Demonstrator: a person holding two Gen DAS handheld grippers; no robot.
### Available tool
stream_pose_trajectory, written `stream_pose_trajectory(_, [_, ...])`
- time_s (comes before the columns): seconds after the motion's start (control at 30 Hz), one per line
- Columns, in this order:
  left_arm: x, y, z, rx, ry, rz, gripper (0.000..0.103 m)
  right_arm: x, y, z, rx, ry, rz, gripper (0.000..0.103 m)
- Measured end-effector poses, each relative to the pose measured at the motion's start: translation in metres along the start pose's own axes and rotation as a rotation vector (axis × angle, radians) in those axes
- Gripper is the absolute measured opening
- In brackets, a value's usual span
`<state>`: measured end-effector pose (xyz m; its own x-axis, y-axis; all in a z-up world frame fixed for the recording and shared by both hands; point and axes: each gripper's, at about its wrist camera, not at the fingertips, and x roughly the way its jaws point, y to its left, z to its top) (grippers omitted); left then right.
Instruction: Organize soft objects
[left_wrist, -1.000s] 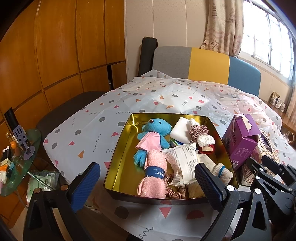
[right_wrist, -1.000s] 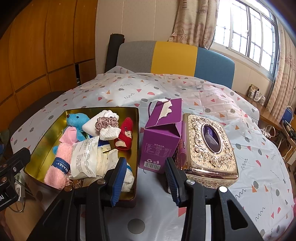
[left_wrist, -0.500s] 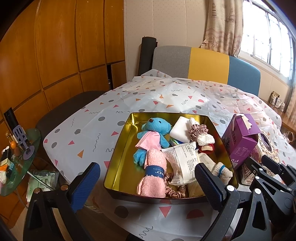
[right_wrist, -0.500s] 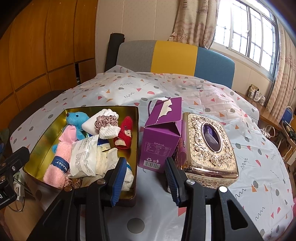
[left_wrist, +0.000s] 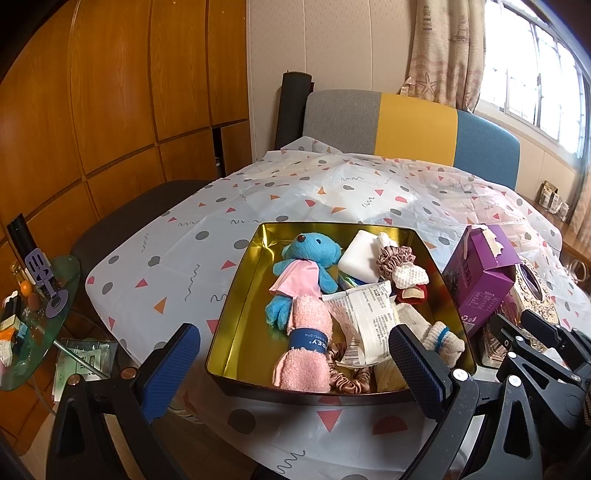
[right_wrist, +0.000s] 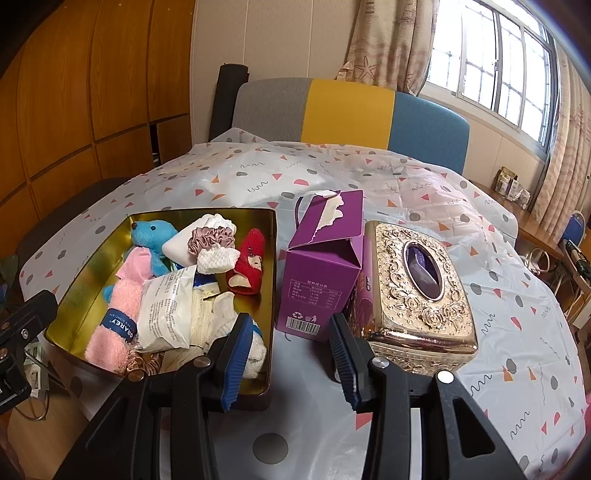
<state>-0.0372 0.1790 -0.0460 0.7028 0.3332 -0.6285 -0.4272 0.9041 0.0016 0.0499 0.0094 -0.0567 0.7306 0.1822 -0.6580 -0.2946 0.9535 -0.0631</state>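
On your table, a white tablecloth with coloured triangles and dots carries a torn purple carton. At its three o'clock, touching or nearly so, sits an ornate gold tissue box. At twelve o'clock you see a grey, yellow and blue chair back. At nine o'clock a glass side table holds clutter.

Table w/ patterned cloth, gold tin, purple carton, tissue box
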Motion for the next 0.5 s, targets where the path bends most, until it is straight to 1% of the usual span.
stream_pose_trajectory(0.27, [0.0008,0.0003,0.0000,-0.005,0.004,-0.004,0.103,0.0009,-0.0003,-0.0013,-0.001,0.005,0.000,0.043])
stream_pose_trajectory(0.33, [-0.0004,-0.0006,-0.0008,0.004,-0.013,0.002,0.103,0.0016,-0.0002,-0.0015,-0.002,0.006,0.000,0.043])
stream_pose_trajectory(0.4, [-0.0006,-0.0004,-0.0013,0.007,-0.023,-0.002,0.101,0.0022,-0.0005,-0.0027,-0.001,0.008,-0.001,0.043])
stream_pose_trajectory(0.43, [-0.0004,-0.0001,-0.0015,0.007,-0.023,-0.006,0.099,0.0027,-0.0007,-0.0030,-0.001,0.010,-0.002,0.043])
stream_pose_trajectory(0.5, [0.0000,0.0004,-0.0017,0.010,-0.024,-0.004,0.099,0.0026,-0.0019,-0.0032,0.003,0.010,-0.002,0.043])
